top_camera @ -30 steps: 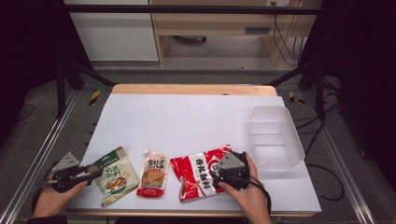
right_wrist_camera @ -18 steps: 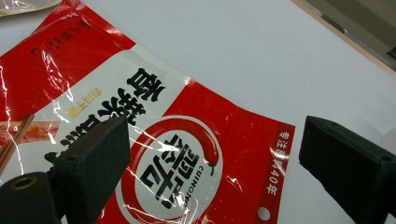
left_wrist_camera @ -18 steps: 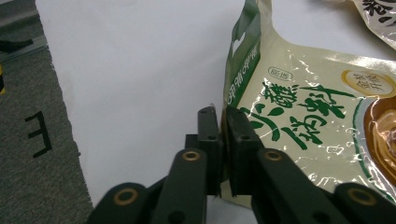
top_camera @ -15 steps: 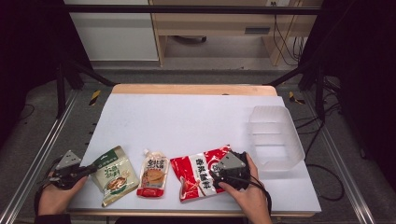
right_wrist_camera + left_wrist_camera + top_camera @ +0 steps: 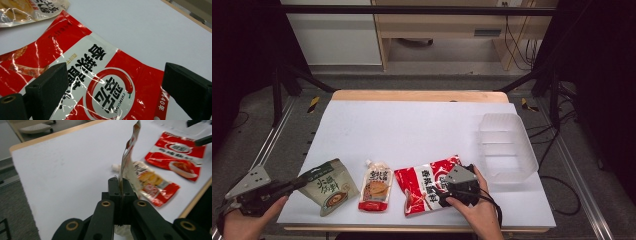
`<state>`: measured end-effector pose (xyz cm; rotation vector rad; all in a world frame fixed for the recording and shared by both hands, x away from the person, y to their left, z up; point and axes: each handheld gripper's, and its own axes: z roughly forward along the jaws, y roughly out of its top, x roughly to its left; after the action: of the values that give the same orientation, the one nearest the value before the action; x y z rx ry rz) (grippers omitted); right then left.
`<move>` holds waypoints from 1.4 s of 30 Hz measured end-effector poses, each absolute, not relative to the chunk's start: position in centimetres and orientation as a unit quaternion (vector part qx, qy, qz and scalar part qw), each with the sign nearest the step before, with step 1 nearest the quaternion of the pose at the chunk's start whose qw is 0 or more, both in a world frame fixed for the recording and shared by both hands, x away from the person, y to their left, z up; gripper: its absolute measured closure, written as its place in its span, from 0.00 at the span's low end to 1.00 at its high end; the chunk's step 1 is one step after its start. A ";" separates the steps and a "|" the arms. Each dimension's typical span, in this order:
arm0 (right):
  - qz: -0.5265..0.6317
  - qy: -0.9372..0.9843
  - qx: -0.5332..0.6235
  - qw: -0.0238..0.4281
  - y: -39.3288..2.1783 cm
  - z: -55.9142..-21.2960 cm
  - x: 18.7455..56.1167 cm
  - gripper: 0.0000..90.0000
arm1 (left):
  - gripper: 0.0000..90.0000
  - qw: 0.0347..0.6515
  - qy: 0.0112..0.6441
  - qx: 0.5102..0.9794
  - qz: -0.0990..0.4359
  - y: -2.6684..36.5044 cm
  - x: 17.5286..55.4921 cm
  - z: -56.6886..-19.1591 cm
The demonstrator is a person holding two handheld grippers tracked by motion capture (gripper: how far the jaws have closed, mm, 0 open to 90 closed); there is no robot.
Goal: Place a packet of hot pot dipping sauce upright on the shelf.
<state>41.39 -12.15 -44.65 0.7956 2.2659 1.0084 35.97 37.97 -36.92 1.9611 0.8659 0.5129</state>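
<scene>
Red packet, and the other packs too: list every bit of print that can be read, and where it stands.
"CUIHONG": in the round logo on the red packet.
"440": at that packet's edge; what follows is unclear.
Large black Chinese characters on the red packet: visible, not transcribed.
Green pouch and orange pouch: print too small or blurred.

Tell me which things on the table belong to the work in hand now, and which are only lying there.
In the work:
- green-and-white foil pouch, clamped on its edge by the shut left tool
- red-and-white plastic packet, under the open right tool

Only lying there:
- orange-and-white spouted pouch, flat between the two
- clear plastic tub, at the right edge of the white table
</scene>
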 end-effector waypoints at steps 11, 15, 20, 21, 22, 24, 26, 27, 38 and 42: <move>0.367 0.836 0.313 0.263 -13.1 -44.7 41.3 0.10 | 1.00 0.465 0.331 0.788 0.232 38.0 36.7 -34.4; 0.365 0.833 0.319 0.268 -13.1 -44.5 41.3 0.10 | 1.00 0.461 0.320 0.791 0.243 37.4 37.3 -33.3; 0.349 0.842 0.328 0.248 -12.5 -43.8 41.6 0.15 | 1.00 0.471 0.308 0.790 0.242 36.3 38.5 -32.5; 0.340 0.846 0.325 0.250 -12.3 -43.5 41.7 0.15 | 1.00 0.476 0.308 0.789 0.238 36.1 38.8 -32.2; 0.331 0.851 0.320 0.251 -12.1 -43.1 41.7 0.15 | 1.00 0.483 0.305 0.786 0.236 35.8 39.0 -31.9; 0.334 0.855 0.313 0.245 -11.8 -42.0 41.7 0.14 | 1.00 0.485 0.300 0.786 0.238 35.3 39.3 -31.4; 0.331 0.861 0.299 0.245 -11.5 -40.5 41.9 0.12 | 1.00 0.478 0.290 0.793 0.244 34.5 39.7 -30.7; 0.330 0.863 0.296 0.245 -11.4 -40.0 41.9 0.12 | 1.00 0.473 0.284 0.797 0.246 33.9 39.9 -30.4; 0.282 0.912 0.226 0.194 -9.0 -35.5 43.2 0.10 | 1.00 0.467 0.229 0.822 0.232 28.9 42.1 -27.4; 0.269 0.922 0.191 0.201 -8.7 -33.7 44.0 0.13 | 1.00 0.471 0.208 0.829 0.220 27.1 43.1 -26.4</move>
<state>44.02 -8.70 -33.69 0.5338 2.5770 0.7509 43.11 27.12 -26.36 2.0299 0.5089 0.5390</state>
